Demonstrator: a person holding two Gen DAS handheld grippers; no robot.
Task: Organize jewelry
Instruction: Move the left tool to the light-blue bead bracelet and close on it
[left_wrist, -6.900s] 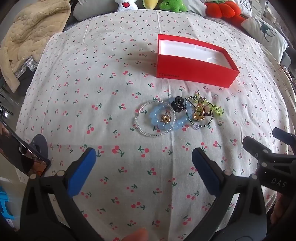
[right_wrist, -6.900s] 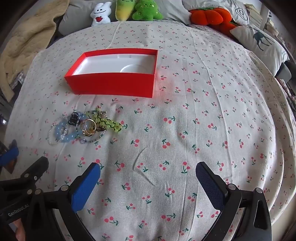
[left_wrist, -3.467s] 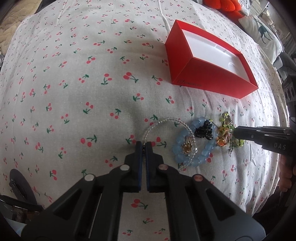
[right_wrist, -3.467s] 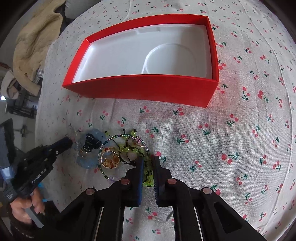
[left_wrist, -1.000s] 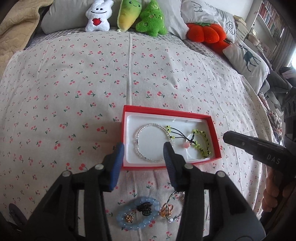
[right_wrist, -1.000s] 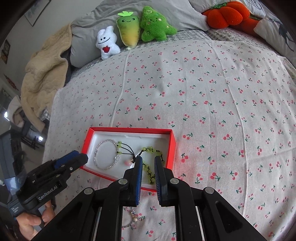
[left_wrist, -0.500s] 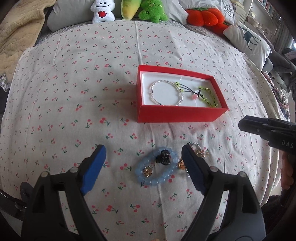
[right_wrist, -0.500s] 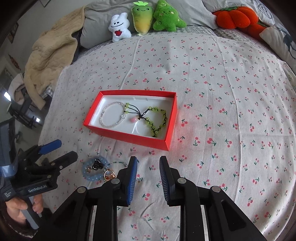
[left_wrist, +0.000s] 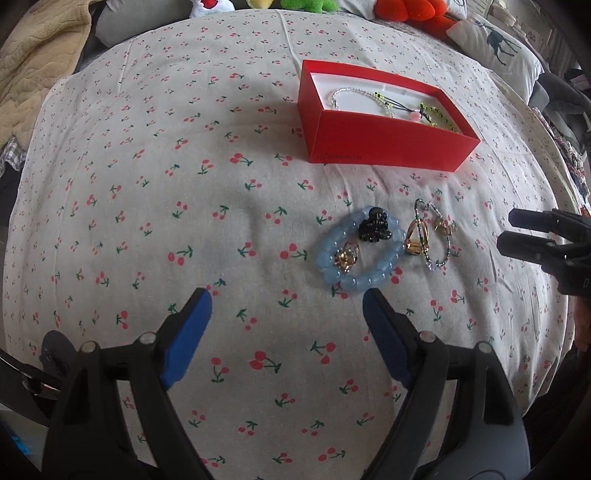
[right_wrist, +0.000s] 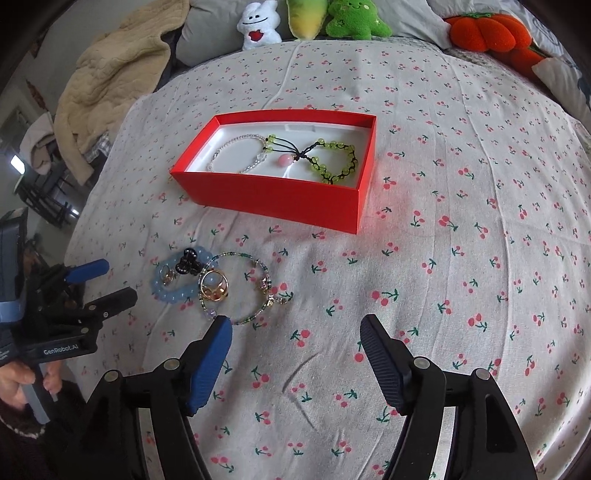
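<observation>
Newly inside red box (right_wrist: 280, 201): two bracelets (right_wrist: 332, 158).

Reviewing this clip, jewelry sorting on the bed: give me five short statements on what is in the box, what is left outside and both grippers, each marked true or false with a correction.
1. The red box holds two bracelets. True: a clear beaded bracelet and a green beaded bracelet.
2. The blue beaded bracelet lies in the box. False: it lies on the bedsheet, in front of the box.
3. A black hair clip rests on the blue bracelet. True.
4. The right gripper is clamped on a ring. False: its jaws have just opened and hold nothing.
5. The left gripper is shut. False: it is open and empty.
</observation>
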